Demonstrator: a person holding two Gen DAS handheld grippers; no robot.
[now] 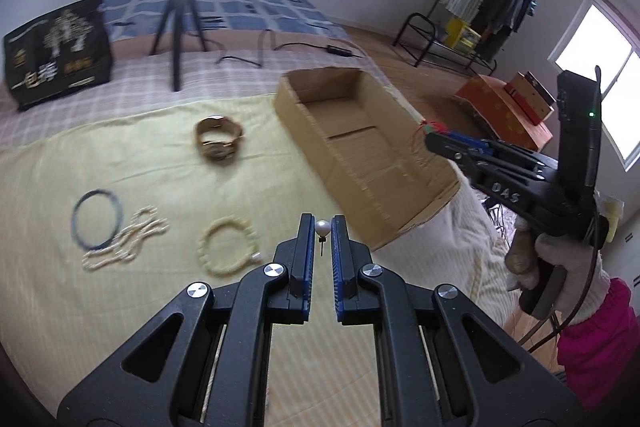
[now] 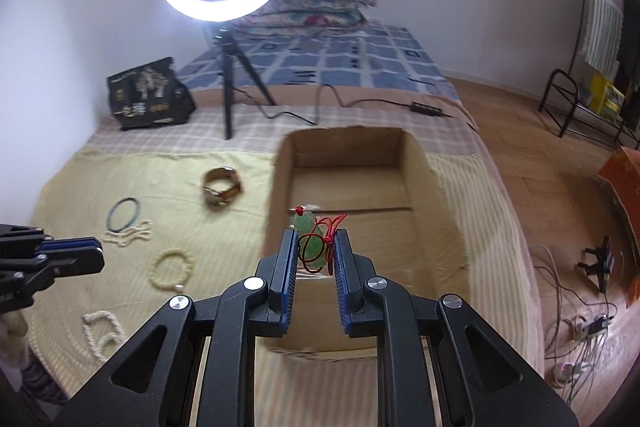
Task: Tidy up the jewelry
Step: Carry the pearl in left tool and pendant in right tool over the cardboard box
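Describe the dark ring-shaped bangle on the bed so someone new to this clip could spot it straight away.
Start at the open cardboard box on the yellow cloth; left of it lies a brown watch. Nearer and further left, the dark bangle lies flat, touching a heap of cream beads. It is the only thin, plain, dark hoop; its neighbours are pale and beaded.

The right gripper (image 1: 430, 138) bears raised letters reading "OAS" on its black body, just behind the fingers. The black bag (image 1: 58, 53) standing left of the ring-light tripod (image 1: 178, 23) carries large pale Chinese characters, "一包" among them; its smaller print is too blurred to read.
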